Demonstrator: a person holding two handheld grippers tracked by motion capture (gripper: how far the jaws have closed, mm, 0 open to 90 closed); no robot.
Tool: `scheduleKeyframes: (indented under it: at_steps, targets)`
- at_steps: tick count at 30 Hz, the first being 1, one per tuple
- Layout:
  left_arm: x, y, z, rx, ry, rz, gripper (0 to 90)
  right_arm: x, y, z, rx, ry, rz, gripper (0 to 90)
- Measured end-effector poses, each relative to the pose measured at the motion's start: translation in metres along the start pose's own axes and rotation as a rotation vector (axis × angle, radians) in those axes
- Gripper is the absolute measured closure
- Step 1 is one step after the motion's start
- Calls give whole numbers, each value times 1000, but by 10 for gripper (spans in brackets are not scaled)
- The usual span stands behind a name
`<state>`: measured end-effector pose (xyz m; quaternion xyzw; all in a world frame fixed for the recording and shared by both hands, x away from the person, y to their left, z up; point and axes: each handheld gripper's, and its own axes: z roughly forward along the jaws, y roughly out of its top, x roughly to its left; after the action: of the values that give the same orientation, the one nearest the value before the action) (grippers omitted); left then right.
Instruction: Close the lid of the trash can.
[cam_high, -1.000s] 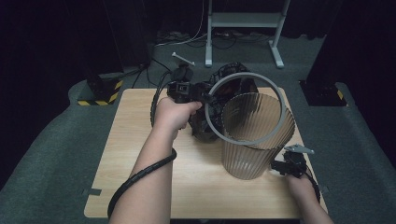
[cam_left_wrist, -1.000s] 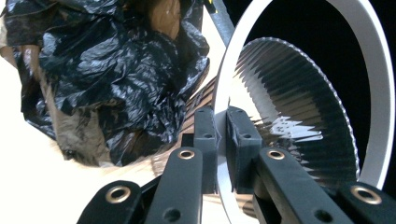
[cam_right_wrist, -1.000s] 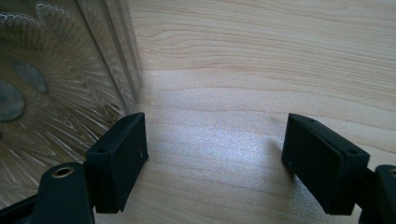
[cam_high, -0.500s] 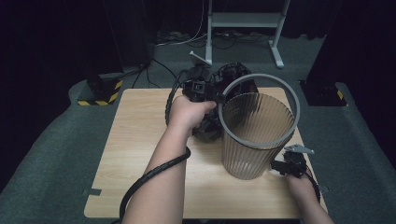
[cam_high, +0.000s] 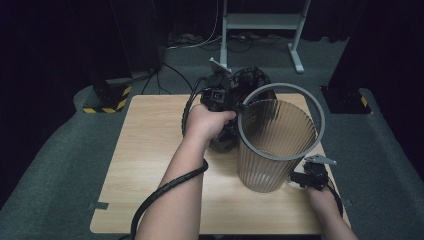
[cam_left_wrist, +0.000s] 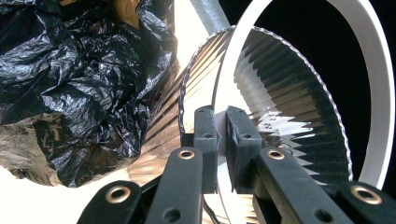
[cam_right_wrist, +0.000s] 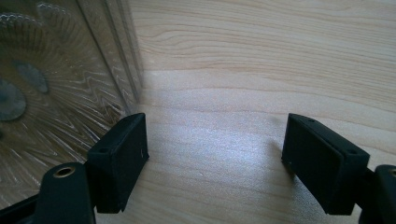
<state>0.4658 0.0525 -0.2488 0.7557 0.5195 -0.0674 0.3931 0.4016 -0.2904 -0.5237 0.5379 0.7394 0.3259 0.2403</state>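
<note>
My left gripper (cam_left_wrist: 219, 140) was pinched on the grey ring (cam_high: 320, 112), holding it tilted just over the bin (cam_high: 275, 150), which stood upright mid-table. The black bag (cam_left_wrist: 70, 70) lay behind the bin, nearer my left hand. My right gripper (cam_right_wrist: 215, 154) sat wide open and empty beside the bin's base.

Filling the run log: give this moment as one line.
left gripper: shut on bin ring | right gripper: open beside ribbed bin | black bag: behind bin
</note>
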Motion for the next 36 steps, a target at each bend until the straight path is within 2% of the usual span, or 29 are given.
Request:
scheduleKeyframes:
  at_steps: [8, 14, 26, 29, 35, 36]
  targets:
    - [1, -2, -1, 1, 13, -3, 838, 0, 0, 0, 0, -1, -1, 223]
    - [2, -3, 0, 8, 29, 10, 833, 0, 0, 0, 0, 0, -1, 222]
    - [3, -6, 6, 9, 37, 16, 808, 0, 0, 0, 1, 0, -1, 222]
    - [3, -6, 5, 17, 48, 39, 792, 0, 0, 0, 0, 0, -1, 223]
    - [3, -7, 4, 13, 63, 55, 731, 0, 0, 0, 0, 0, 0, 223]
    - [3, -8, 4, 4, 63, 48, 718, 0, 0, 0, 0, 0, 0, 223]
